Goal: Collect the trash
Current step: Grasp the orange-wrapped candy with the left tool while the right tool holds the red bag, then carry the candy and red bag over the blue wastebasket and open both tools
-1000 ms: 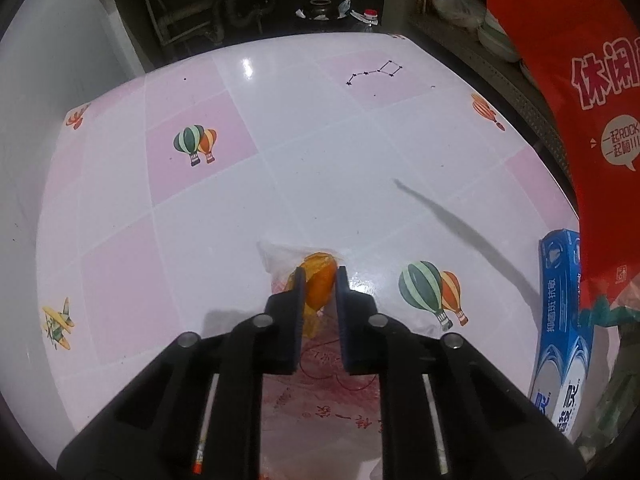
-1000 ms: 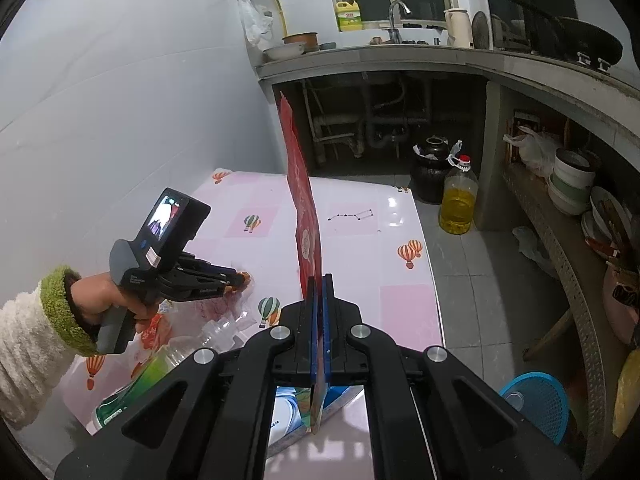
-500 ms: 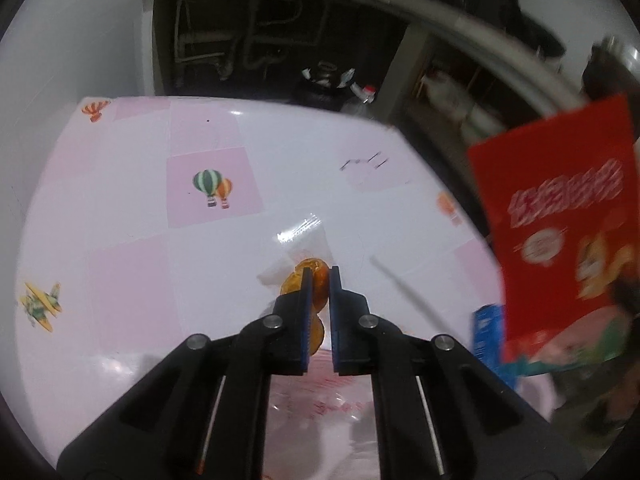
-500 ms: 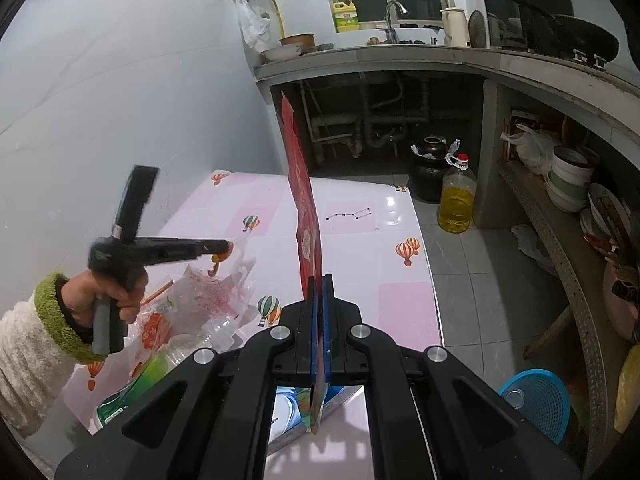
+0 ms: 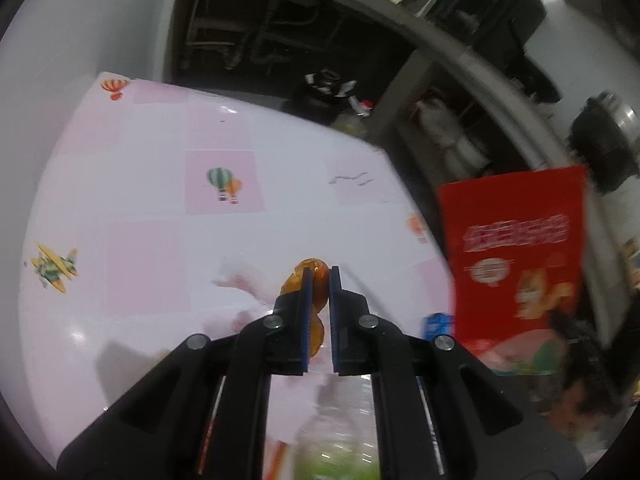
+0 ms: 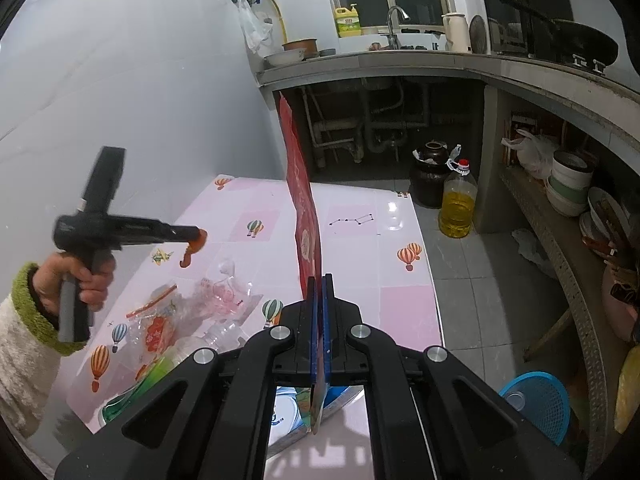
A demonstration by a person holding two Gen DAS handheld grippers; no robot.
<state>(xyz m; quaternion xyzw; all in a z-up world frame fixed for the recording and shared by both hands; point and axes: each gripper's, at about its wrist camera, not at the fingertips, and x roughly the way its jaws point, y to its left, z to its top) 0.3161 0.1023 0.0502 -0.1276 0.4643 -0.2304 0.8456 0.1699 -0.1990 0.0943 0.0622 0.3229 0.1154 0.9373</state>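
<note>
An orange peel point(image 5: 316, 280) is pinched in my left gripper point(image 5: 318, 276), which is shut on it and holds it up above the pink-and-white table point(image 5: 160, 240). In the right wrist view the peel point(image 6: 194, 246) dangles from the left gripper point(image 6: 196, 236), held by a hand in a green-cuffed sleeve. My right gripper point(image 6: 319, 280) is shut on the edge of a red snack bag point(image 6: 304, 208), which stands upright and edge-on. The same red bag point(image 5: 520, 256) shows at the right of the left wrist view.
Clear plastic wrappers point(image 6: 216, 292), a crushed bottle point(image 6: 216, 336) and a green-labelled item point(image 6: 136, 392) lie on the table's near left. A blue box point(image 6: 296, 404) sits under my right gripper. An oil bottle point(image 6: 456, 208), dark jar point(image 6: 432, 176) and blue basket point(image 6: 536, 404) stand on the floor.
My left gripper has lifted the orange peel off the table, rising and rolling. The clear wrapper stayed below. The right gripper and red bag have not moved.
</note>
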